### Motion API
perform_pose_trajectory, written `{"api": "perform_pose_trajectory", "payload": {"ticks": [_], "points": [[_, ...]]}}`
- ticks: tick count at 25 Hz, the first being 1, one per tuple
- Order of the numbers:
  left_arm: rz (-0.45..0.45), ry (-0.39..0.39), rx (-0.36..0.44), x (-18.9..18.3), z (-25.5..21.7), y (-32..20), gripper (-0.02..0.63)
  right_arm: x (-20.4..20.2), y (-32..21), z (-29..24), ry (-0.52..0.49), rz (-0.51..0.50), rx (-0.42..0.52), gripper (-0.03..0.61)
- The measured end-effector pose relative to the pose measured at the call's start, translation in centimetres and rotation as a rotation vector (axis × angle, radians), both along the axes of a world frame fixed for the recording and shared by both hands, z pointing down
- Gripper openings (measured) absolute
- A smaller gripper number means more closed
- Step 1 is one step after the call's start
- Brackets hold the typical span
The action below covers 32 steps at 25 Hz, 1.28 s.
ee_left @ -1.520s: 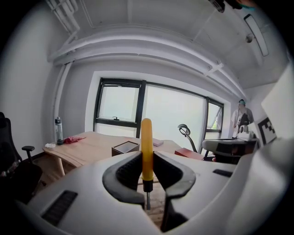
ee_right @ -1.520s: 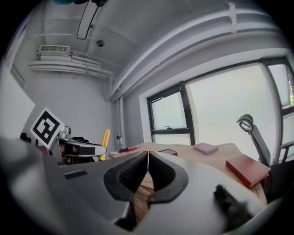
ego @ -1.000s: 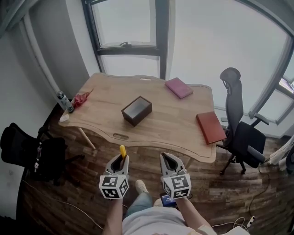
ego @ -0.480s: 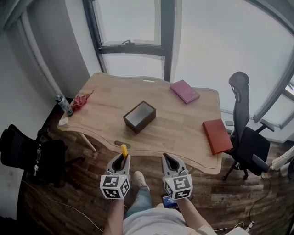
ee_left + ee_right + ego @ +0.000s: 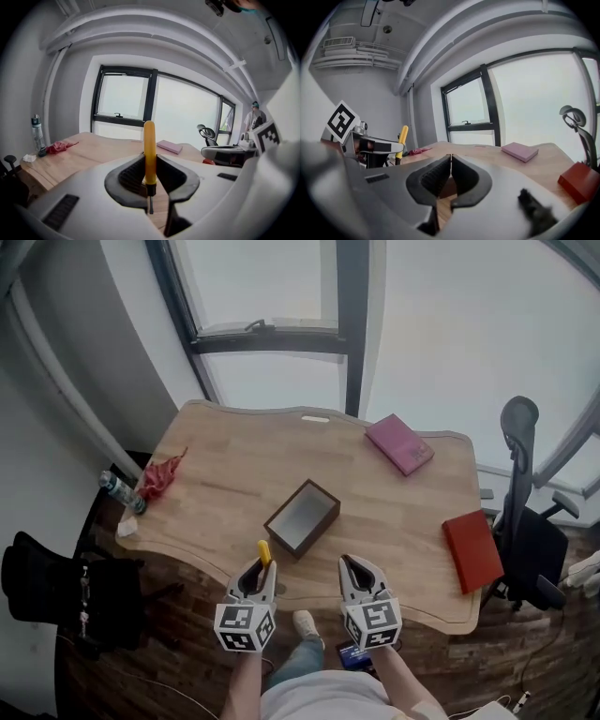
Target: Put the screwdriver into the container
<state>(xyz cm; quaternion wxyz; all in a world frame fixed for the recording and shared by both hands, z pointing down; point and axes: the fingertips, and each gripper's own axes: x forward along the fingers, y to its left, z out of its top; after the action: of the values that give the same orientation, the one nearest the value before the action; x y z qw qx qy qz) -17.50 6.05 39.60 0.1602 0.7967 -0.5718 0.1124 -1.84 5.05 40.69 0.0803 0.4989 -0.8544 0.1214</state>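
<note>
The screwdriver [image 5: 264,553] is yellow-handled, the container [image 5: 302,518] dark brown with grey inside, the table [image 5: 216,465] pale wood grain. At upper right lies a pink book [image 5: 399,443], at right a red book [image 5: 472,550], at left a red cloth [image 5: 161,476].

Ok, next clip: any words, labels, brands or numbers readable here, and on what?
No readable text in any view.
Cubes on the left gripper and right gripper: square marker patterns only, no letters.
On the bottle: label too small to read.
On the pink book and red book: no print visible.
</note>
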Motion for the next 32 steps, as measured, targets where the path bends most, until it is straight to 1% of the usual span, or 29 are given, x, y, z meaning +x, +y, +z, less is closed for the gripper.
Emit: {"api": "perform_pose_trajectory", "payload": {"ticks": [4, 7, 11, 14, 19, 24, 28, 32], "points": [[0.035, 0.004, -0.026, -1.5, 0.6, -6.7, 0.077, -1.5, -5.7, 0.7, 0.02, 0.034, -0.023, 0.032], [0.084, 0.017, -0.026, -1.6, 1.2, -10.8, 0.078, -1.7, -9.5, 1.4, 0.035, 0.071, -0.041, 0.032], [0.142, 0.03, -0.053, -1.4, 2.8, -14.3, 0.078, -1.8, -13.4, 2.5, 0.061, 0.12, -0.065, 0.032], [0.16, 0.042, -0.081, -1.7, 4.0, -16.1, 0.078, -1.9, -15.3, 3.2, 0.083, 0.148, -0.082, 0.032], [0.168, 0.063, -0.095, -2.0, 4.6, -18.0, 0.078, -2.0, -16.5, 3.3, 0.098, 0.164, -0.091, 0.032], [0.174, 0.07, -0.102, -1.1, 4.8, -18.2, 0.078, -1.4, -16.3, 3.6, 0.101, 0.171, -0.101, 0.032], [0.165, 0.06, -0.107, -0.2, 4.8, -17.8, 0.078, -1.2, -16.1, 2.8, 0.088, 0.145, -0.084, 0.032], [0.133, 0.048, -0.1, 0.6, 3.8, -16.9, 0.078, -0.7, -15.8, 2.0, 0.078, 0.107, -0.07, 0.032]]}}
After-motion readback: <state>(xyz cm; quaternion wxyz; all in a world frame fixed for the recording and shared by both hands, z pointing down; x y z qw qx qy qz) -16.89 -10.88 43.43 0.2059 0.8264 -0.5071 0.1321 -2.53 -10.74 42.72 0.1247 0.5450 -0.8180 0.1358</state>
